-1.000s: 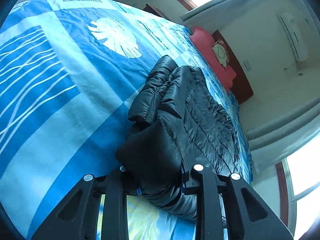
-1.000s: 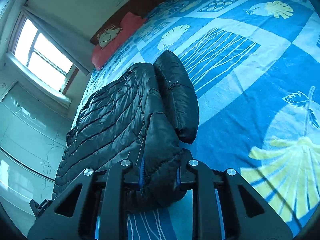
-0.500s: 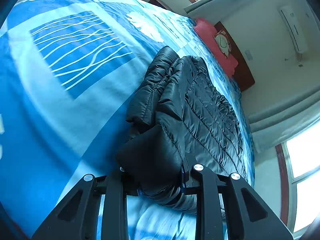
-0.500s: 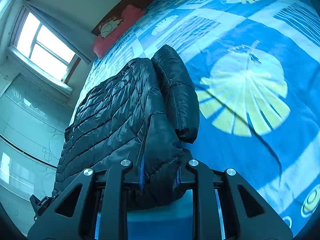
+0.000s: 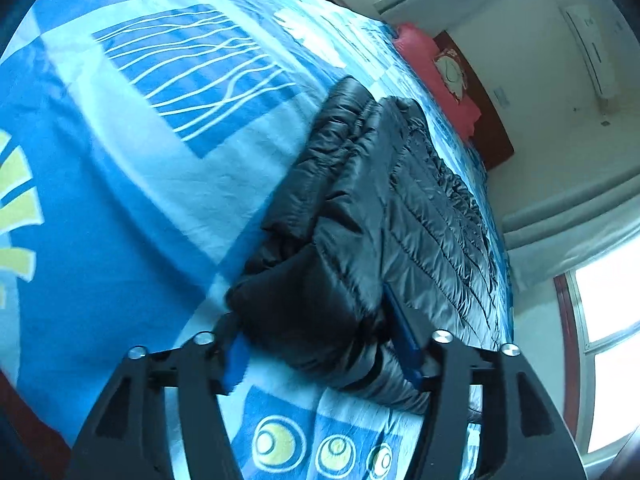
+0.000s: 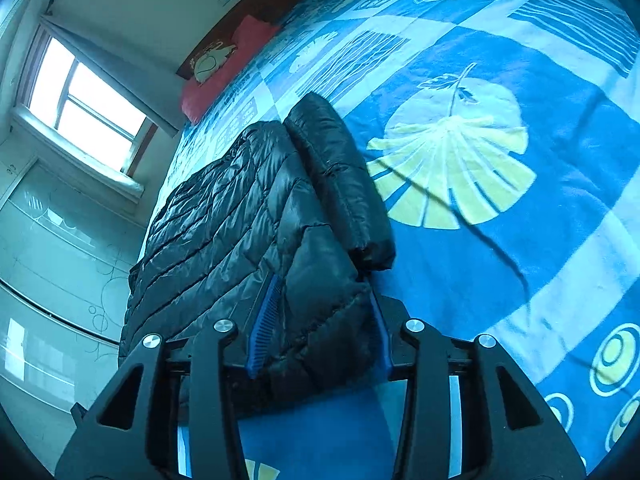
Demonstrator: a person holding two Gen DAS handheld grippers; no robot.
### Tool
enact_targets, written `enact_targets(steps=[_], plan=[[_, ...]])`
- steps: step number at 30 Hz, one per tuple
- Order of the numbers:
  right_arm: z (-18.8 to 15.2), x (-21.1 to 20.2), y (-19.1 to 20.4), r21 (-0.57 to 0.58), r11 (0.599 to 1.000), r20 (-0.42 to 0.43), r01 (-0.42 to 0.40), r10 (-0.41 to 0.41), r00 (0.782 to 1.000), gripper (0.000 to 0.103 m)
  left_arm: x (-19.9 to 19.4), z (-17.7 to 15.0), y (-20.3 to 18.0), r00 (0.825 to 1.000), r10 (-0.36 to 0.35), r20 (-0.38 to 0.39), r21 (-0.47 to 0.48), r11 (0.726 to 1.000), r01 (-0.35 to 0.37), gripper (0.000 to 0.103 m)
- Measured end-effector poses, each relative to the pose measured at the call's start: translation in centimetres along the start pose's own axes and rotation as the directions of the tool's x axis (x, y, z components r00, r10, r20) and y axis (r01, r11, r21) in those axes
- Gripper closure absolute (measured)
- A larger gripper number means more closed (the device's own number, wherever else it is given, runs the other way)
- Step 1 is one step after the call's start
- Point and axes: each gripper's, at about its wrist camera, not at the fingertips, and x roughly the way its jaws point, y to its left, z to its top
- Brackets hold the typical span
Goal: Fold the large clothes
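The left gripper (image 5: 320, 344) is opening around the near end of the black puffer jacket (image 5: 400, 216), its blue pads already clear of the padded fabric that bulges between them; the right gripper (image 6: 316, 332) is opening too, with a fold of the same near edge between its jaws and the pads close against it. The jacket lies on the blue patterned bedspread (image 5: 140, 200), its long axis running straight away from both grippers toward the red pillow (image 5: 436, 72). Both hands sit at the near end, neither clearly closer, so any next fold probably carries this end lengthwise.
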Motion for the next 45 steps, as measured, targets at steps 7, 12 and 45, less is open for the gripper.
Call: enact_targets(steps=[7,12,45], plan=[[0.2,-3.2,-1.4,0.008,0.998,0.052,0.056,-0.056,0.997,0.055,-2.4,-0.6,0.7,0.999,0.037,0.017,0.022,0.999,-0.037,0.039],[0.7,-5.3,-0.9,-0.040,0.984,0.108,0.171,-0.166,0.980,0.055,-4.1,-0.7,0.7,0.990,0.128,0.056,0.068,0.989,-0.131,0.038],[-5.7,16.0,24.4,-0.650,0.754,-0.141,0.095,-0.242,0.960,0.054,4.8,8.8,-5.2,0.966,0.255,-0.033,0.402,0.889,-0.221,0.030]])
